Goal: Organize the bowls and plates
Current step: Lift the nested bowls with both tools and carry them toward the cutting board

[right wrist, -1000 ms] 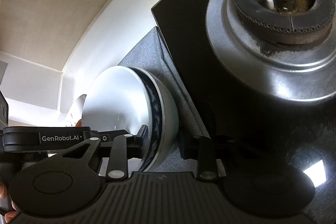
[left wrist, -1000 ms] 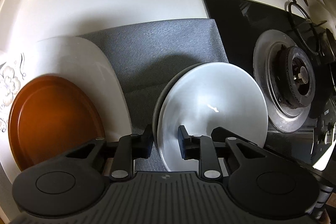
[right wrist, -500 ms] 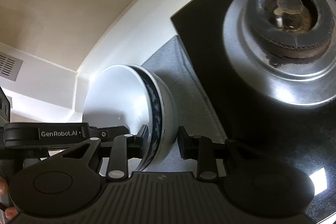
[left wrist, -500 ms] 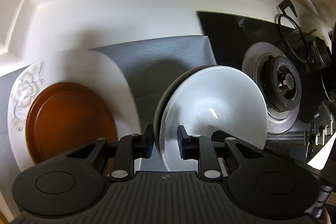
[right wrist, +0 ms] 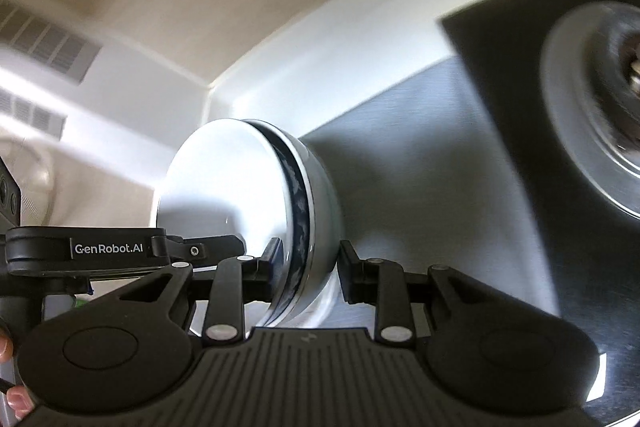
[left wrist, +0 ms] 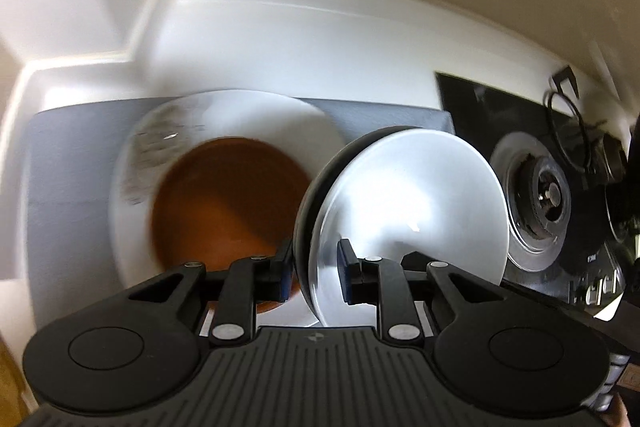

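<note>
My left gripper is shut on the rim of a white bowl with a dark outside and holds it above the counter. A brown plate lies on a white plate with a grey flower pattern, to the left of the bowl on the grey mat. My right gripper straddles the same bowl's rim, white inside with a blue patterned band; its right finger stands apart from the wall. The left gripper shows at the left of the right wrist view.
A black glass hob with a steel gas burner lies to the right of the mat. The white counter backsplash runs behind. A pan support lies at the hob's far right. The mat also shows in the right wrist view.
Both grippers have lifted the bowl and carried it left. The stacked plates have come from the far left toward the middle of the left view; the burner has slid right.
</note>
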`<action>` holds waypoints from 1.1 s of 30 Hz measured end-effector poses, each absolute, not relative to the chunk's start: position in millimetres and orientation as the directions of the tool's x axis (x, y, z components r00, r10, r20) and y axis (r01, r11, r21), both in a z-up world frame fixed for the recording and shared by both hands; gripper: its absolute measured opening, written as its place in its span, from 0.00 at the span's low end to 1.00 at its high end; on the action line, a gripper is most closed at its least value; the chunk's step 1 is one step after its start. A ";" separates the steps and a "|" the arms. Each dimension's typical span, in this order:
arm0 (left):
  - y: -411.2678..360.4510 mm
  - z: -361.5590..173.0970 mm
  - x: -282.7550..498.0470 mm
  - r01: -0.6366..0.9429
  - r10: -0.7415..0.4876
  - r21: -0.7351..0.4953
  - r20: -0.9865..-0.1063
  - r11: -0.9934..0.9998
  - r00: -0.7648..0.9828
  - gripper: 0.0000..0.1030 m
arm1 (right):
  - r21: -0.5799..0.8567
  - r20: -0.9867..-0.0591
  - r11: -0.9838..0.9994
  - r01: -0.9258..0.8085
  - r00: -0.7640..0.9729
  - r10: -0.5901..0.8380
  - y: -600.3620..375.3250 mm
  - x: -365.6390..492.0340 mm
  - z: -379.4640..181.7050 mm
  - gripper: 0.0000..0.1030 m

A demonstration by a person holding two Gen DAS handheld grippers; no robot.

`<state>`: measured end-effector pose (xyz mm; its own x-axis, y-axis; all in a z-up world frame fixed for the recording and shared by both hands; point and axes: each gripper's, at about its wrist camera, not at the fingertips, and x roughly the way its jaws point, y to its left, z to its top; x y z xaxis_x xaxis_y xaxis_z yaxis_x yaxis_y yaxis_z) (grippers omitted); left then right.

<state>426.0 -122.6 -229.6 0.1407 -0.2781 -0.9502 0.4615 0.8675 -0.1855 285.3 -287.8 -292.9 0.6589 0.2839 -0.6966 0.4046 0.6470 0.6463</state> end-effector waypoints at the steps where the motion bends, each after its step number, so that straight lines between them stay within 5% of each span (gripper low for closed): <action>1: -111.9 -224.6 424.6 0.453 -0.277 -0.182 -0.949 0.873 0.153 0.23 | 0.649 -0.695 0.653 0.391 0.654 0.299 -279.9 289.4 -289.4 0.31; 20: 139.5 -204.2 381.7 0.048 -0.080 -0.070 -0.971 0.996 0.227 0.23 | 0.707 -0.669 0.705 0.055 0.374 0.642 -41.3 344.7 -296.3 0.31; 33: 166.5 -238.9 364.3 0.027 -0.134 -0.131 -0.984 0.991 0.122 0.23 | 0.647 -0.735 0.763 -0.004 0.263 0.625 -15.2 321.5 -309.4 0.32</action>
